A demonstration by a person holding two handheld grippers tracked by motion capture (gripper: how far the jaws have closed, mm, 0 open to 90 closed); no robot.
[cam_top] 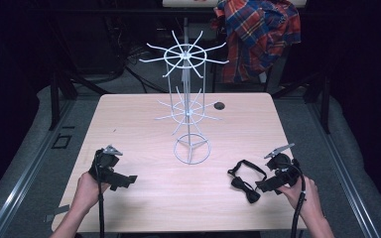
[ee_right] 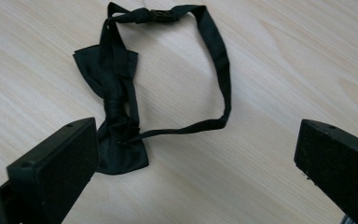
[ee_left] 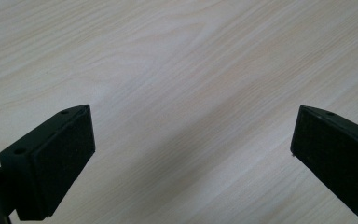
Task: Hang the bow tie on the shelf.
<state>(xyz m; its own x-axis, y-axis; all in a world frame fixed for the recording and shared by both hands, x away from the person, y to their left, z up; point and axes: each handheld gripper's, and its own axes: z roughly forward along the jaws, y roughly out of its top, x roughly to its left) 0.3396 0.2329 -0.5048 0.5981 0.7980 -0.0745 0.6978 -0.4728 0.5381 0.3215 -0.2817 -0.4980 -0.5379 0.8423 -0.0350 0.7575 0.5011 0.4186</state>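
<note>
My right gripper (ee_right: 196,163) stands with its two black jaws spread wide and nothing between them, poised low over the pale wood-grain table (ee_right: 284,60); just beyond its left jaw lies a black fabric bow tie with a thin looped neck strap (ee_right: 121,116), flat on the tabletop, the strap curling away to a small clasp at the far end. My left gripper (ee_left: 193,144) is likewise wide apart and empty, its pads framing bare wood. From the high view, the left gripper (cam_top: 113,171) sits near the table's near left corner in the person's left hand (cam_top: 86,191), and the right gripper (cam_top: 274,179) near the near right corner in the right hand (cam_top: 305,191), a black cable (cam_top: 297,218) trailing back from it. The bow tie (cam_top: 247,179) rests just left of the right gripper, its knot end closest to the jaws. At the middle of the table (cam_top: 129,114) rises a white wire display stand with two tiers of radiating hooks on a ring base (cam_top: 188,99), well apart from both grippers. Beyond the far edge, a red, blue and white plaid shirt (cam_top: 258,34) hangs in the dark background.
</note>
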